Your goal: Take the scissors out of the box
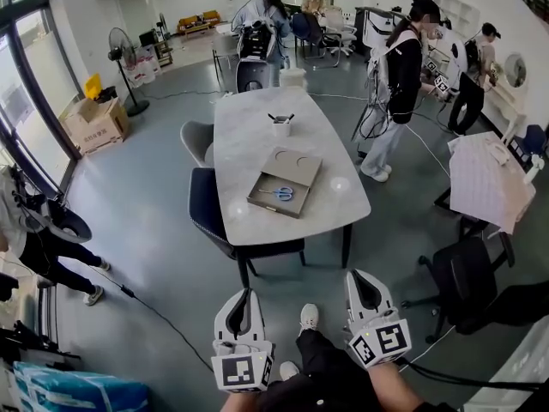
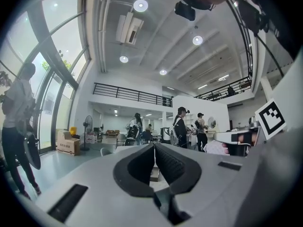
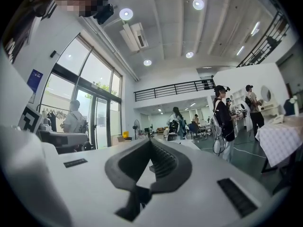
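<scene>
Premises: an open-plan office hall in use as a test or recording lab. Evidence: a high ceiling with recessed lights and a ceiling air-conditioning unit; a railed mezzanine; full-height windows; a bare grey floor crossed by loose cables. Furnishings are a long pale desk, swivel chairs, a pedestal fan, cardboard boxes and a yellow sofa at the far end. Several standing people wear cabled equipment.
</scene>
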`<state>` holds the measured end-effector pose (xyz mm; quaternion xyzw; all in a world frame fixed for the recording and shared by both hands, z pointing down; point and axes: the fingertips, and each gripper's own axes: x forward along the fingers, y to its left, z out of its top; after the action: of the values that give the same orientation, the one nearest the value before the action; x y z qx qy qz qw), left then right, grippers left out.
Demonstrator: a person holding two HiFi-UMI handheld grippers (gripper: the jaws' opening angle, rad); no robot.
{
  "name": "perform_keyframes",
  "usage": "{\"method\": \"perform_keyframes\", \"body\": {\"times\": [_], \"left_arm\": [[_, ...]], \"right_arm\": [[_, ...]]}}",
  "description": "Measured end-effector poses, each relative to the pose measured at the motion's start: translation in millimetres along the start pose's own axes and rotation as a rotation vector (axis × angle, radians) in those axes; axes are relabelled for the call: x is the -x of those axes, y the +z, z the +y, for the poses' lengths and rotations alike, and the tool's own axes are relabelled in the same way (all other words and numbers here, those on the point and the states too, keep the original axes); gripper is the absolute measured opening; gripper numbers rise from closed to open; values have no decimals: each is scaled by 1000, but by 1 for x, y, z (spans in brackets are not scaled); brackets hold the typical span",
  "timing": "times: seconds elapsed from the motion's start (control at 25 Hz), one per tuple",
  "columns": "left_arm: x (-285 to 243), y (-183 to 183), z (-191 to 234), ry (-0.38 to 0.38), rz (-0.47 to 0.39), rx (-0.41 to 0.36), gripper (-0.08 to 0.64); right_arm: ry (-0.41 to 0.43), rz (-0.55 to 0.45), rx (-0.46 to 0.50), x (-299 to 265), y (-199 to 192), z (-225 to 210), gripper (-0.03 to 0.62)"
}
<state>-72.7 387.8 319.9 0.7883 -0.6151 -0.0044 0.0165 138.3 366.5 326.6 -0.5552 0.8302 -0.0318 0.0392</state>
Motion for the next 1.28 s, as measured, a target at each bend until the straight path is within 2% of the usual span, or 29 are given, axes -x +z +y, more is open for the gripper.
{"method": "perform_keyframes", "body": {"times": [0.48, 0.84, 1.28], "left_arm": [[-70, -8, 18, 25, 9, 3, 17], [-143, -15, 34, 15, 26, -11, 17], [-229, -6, 50, 49, 30, -11, 17]], "right_arm": [[21, 8, 2, -74, -8, -32, -4], [26, 14, -6, -144, -16, -60, -5], [54, 13, 1, -229, -3, -100, -5]]}}
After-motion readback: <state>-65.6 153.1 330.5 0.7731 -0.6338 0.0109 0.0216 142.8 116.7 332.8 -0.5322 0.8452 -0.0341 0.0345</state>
